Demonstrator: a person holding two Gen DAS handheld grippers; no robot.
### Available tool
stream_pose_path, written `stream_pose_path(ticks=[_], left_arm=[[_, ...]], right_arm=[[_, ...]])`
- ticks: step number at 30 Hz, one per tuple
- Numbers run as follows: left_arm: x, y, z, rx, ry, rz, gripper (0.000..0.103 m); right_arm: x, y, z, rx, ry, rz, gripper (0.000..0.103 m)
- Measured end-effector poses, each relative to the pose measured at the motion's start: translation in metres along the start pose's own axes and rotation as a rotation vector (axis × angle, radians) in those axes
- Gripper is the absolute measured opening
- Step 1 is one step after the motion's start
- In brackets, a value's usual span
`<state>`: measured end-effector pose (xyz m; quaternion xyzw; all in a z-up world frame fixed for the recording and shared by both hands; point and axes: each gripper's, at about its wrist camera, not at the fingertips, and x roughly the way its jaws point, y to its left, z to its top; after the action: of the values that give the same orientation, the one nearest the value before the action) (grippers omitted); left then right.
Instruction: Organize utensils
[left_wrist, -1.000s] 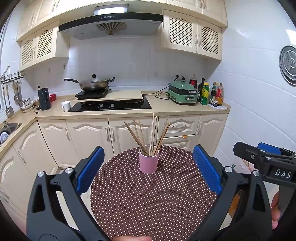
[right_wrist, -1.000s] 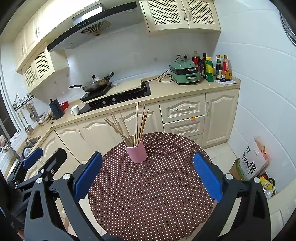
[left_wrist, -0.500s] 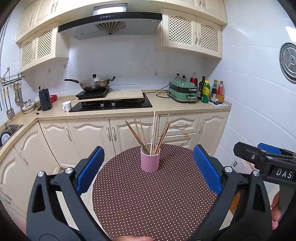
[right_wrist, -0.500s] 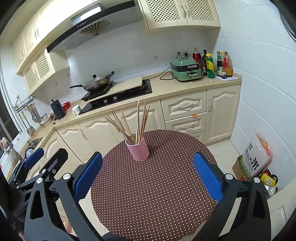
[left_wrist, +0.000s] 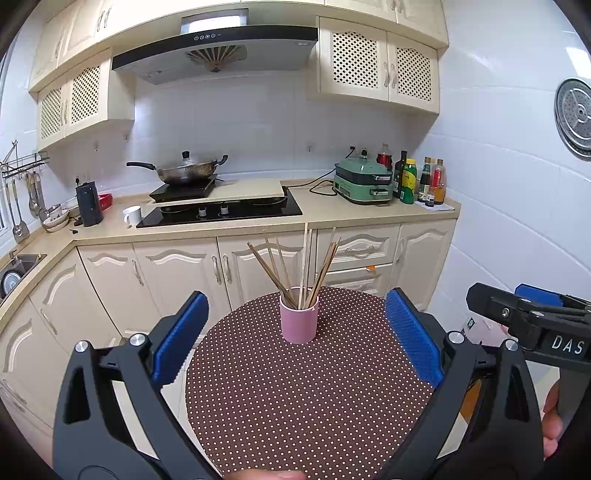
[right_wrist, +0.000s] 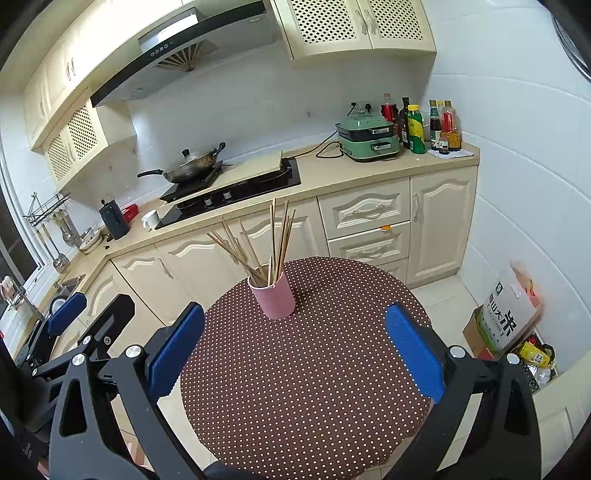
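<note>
A pink cup (left_wrist: 299, 323) (right_wrist: 275, 297) stands upright on the far part of a round table with a brown dotted cloth (left_wrist: 295, 398) (right_wrist: 314, 369). Several wooden chopsticks (left_wrist: 291, 264) (right_wrist: 258, 243) fan out of the cup. My left gripper (left_wrist: 295, 336) hangs above the table's near half, open, nothing between its blue pads (left_wrist: 181, 338). My right gripper (right_wrist: 295, 347) is likewise open and empty, well short of the cup. In the left wrist view the right gripper (left_wrist: 532, 317) shows at the right edge; in the right wrist view the left gripper (right_wrist: 74, 325) shows at the left.
Cream kitchen cabinets and a countertop (left_wrist: 332, 214) run behind the table, with a hob, a wok (left_wrist: 184, 171), a green appliance (left_wrist: 364, 182) and bottles. A sink (left_wrist: 14, 266) is at the left. A rice bag and boxes (right_wrist: 513, 317) sit on the floor at the right.
Both views have shifted slightly, so the cup sits a little further right and closer in frame. Both grippers stay open and empty.
</note>
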<state>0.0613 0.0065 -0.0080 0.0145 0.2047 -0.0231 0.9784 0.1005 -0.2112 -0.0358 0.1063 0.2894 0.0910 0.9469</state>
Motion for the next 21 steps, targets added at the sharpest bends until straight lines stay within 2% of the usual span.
stream_pose_path(ticks=[21], left_arm=[[0.0002,-0.0008,-0.0008,0.007,0.004,0.003,0.095]], right_arm=[[0.0019,-0.0008,0.0013,0.001,0.011,-0.011,0.095]])
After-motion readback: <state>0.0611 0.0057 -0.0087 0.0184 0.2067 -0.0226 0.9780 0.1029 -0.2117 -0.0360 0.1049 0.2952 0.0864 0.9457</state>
